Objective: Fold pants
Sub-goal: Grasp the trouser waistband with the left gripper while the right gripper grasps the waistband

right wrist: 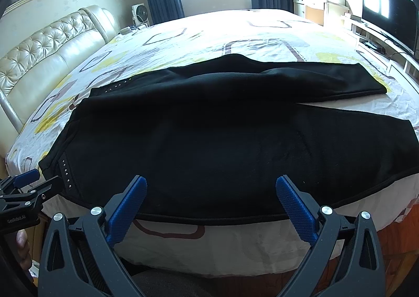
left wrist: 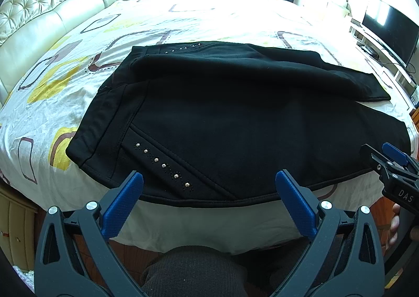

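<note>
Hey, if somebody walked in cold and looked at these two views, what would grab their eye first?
The black pants, spread across the near edge of the patterned bed sheet, waistband left and legs running right. Next, the silver studs along the near pocket, then the open left gripper and right gripper, poised at the near hem.

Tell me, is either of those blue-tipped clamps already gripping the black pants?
No: both the left gripper and the right gripper hang open at the bed's near edge, with no fabric of the black pants between their fingers.
</note>
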A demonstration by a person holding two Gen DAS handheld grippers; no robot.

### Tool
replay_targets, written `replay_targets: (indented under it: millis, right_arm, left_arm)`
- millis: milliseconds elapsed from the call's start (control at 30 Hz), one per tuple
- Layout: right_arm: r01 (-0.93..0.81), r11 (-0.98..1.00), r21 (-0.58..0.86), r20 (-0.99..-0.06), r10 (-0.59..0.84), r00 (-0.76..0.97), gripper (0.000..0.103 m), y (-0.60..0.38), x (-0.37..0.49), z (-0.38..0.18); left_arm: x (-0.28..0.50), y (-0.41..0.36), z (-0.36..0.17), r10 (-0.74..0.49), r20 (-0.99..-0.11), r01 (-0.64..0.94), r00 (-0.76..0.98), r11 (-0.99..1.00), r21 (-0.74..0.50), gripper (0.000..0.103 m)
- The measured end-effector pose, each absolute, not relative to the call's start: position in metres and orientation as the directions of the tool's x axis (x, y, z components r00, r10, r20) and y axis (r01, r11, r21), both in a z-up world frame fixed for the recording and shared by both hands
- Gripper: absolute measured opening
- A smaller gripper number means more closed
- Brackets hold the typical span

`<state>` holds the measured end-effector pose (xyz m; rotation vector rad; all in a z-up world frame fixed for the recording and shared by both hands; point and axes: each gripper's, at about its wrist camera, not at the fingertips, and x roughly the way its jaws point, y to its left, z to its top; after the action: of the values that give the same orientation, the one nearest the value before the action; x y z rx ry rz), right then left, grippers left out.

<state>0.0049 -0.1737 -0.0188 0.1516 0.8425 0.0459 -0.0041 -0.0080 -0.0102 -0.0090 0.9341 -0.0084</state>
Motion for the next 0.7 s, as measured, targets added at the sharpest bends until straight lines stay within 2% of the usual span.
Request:
replay_targets:
  millis: [267, 433, 700]
  right_arm:
    - [0.010, 0.987, 0.163, -0.745, 0.116, 0.657, 0.099, -0.172, 0.006, -0.018]
    - [-0.029, 0.978, 0.204, -0.745, 0.175, 0.644, 0.099, -0.172, 0.006, -0.014]
    - [-0.138, 0.931, 0.339, -0.704, 0.348, 0.619, 0.099, -0.182, 0.021, 0.009]
  left_arm:
    - [-0.004, -0.009, -0.010, -0.006, -0.802, 0.012, 0.597, 1.000, 0.001, 0.101]
    - [-0.003, -0.004, -0.004, -0.030, -0.805, 0.033, 0.592, 0.999, -0.014, 0.101]
    - [0.036, 0.068, 0.029, -0.233, -0.788, 0.054, 0.569, 0.968, -0.247, 0.101]
